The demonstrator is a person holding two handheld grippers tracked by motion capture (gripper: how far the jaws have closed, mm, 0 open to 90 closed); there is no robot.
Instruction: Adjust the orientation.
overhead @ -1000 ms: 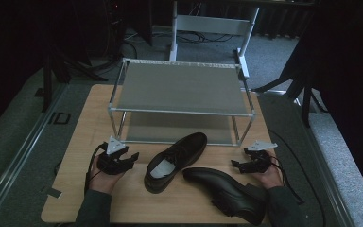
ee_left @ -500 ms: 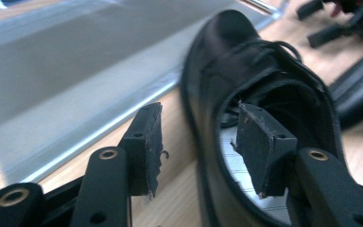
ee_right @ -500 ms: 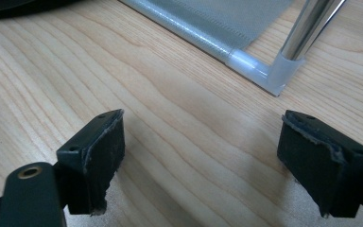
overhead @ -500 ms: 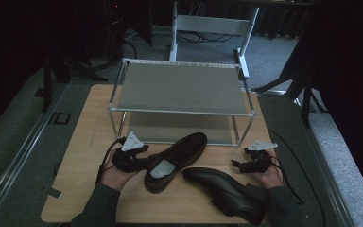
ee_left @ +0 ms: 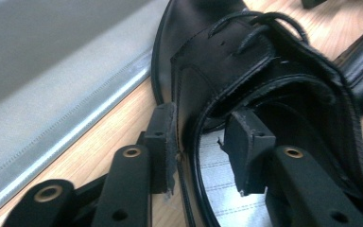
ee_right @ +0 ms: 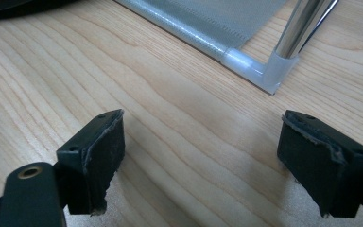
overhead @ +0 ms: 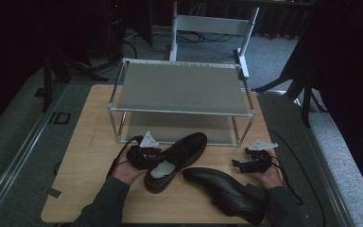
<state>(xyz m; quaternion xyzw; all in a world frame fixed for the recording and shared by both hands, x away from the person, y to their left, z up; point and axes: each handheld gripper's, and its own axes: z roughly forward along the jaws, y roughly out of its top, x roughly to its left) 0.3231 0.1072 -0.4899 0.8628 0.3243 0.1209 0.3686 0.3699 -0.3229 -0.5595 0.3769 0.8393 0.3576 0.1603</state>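
Taking the two-tier shoe rack (overhead: 182,90) as the landmark, everything in hand is lying on the wooden table (overhead: 85,156) in front of it. Nearest the person, the second black dress shoe (overhead: 227,191) is lying on its side, well in front of the rack's right half, toe pointing left. Just beyond it, the black lace-up dress shoe (overhead: 177,153) is sitting upright in front of the rack's lower shelf (overhead: 170,125), toe aimed at the shelf's edge, heel toward the person.

The left gripper (overhead: 144,156) is working at this shoe's near left flank, in front of the rack's left front leg. In the left gripper view its jaws have just been closing and are straddling the shoe's (ee_left: 264,80) side wall: one pad (ee_left: 166,142) is lying against the outer leather, the other pad (ee_left: 246,146) is sitting inside the opening above the pale insole (ee_left: 222,175), with a little gap remaining, so the wall is between them rather than firmly pinched.

The right gripper (overhead: 255,161) is resting in front of the rack's right front leg (ee_right: 293,38), jaws spread wide over bare wood, holding nothing.
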